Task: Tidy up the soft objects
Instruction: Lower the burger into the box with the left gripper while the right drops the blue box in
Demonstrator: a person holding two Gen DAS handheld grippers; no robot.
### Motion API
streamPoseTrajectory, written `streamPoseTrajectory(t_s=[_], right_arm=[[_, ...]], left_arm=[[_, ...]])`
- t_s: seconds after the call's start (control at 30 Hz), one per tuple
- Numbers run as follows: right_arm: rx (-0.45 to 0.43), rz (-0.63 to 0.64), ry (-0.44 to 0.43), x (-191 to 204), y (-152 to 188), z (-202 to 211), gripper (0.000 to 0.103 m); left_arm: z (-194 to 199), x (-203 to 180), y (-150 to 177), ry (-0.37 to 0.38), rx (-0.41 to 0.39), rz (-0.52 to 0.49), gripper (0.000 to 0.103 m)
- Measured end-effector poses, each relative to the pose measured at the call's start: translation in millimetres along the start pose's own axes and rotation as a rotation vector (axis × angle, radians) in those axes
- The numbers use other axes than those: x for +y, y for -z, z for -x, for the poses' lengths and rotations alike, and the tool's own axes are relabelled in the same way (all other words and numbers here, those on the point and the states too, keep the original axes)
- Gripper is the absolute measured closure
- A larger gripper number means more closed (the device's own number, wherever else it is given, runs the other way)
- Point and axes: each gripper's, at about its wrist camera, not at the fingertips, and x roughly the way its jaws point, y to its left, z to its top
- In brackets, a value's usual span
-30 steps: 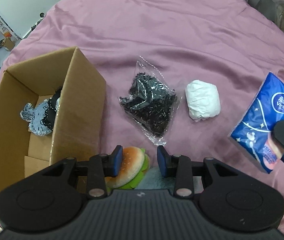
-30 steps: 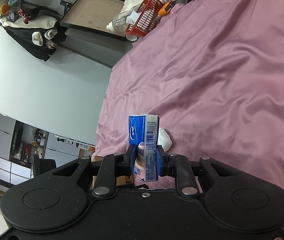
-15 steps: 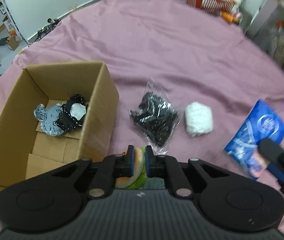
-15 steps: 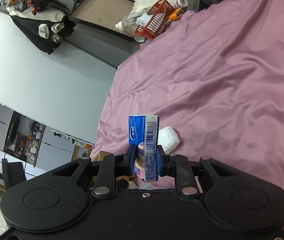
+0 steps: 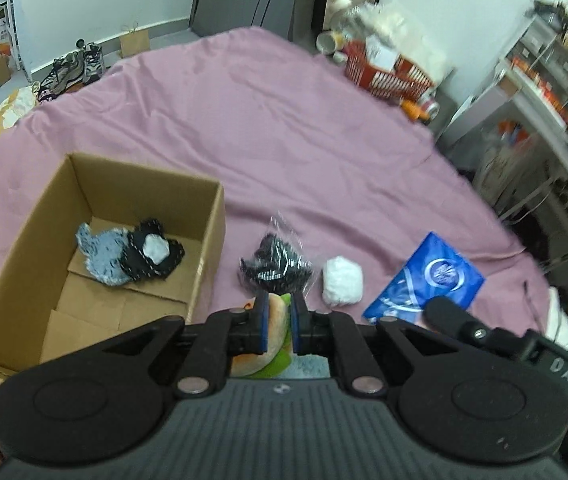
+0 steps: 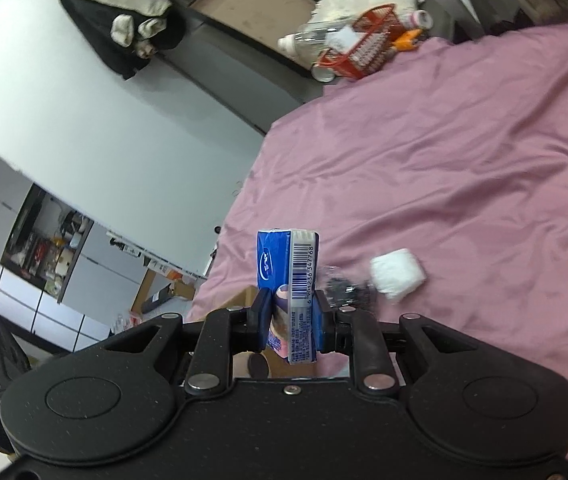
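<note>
My left gripper (image 5: 277,314) is shut on a plush burger toy (image 5: 273,330) and holds it above the pink cloth, just right of an open cardboard box (image 5: 15,268). The box holds a grey and black plush (image 5: 131,258). My right gripper (image 6: 290,320) is shut on a blue tissue pack (image 6: 290,276), which also shows at the right of the left wrist view (image 5: 424,280). A bag of black pieces (image 5: 273,266) and a white soft bundle (image 5: 342,286) lie on the cloth between box and pack; the bundle also shows in the right wrist view (image 6: 396,274).
The pink cloth (image 5: 284,128) covers the whole table. A red basket (image 5: 384,74) with bottles stands at the far edge. Metal shelves (image 5: 544,100) stand to the right. Shoes (image 5: 73,68) lie on the floor at the far left.
My left gripper closed on the burger toy and lifted back from the table. My right gripper rose with the tissue pack still in it.
</note>
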Motion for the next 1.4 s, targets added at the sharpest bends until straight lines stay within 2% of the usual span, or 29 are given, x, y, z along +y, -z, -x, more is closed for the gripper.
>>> streamPoseTrajectory(t_s=[0.17,0.53,1.03,1.07,1.27,1.33,1.4], right_arm=[[0.015,0.041,-0.007,28,8,-10,0.082],[0.058,0.11,0.018,70,31,-35,0.082],[0.118,0.173,0.067,109,54,-72,0.081],[0.119,0.172,0.069,111,55,-74,0.077],[0.112,0.149,0.083,112,55,-75,0.069],[0.103,0.147,0.094,111,53,-71,0.063],[0.086,0.151,0.102,109,51,-65,0.061]], left_arm=[[22,21,-12,0.049,-0.045,0.032,0.093],[48,85,-30,0.067,-0.103,0.128,0.093],[41,148,-31,0.048,-0.077,0.209,0.089],[40,152,-31,0.051,-0.074,0.215,0.088],[45,166,-33,0.038,-0.073,0.214,0.076],[45,167,-34,0.035,-0.064,0.212,0.066],[45,167,-33,0.024,-0.055,0.203,0.052]])
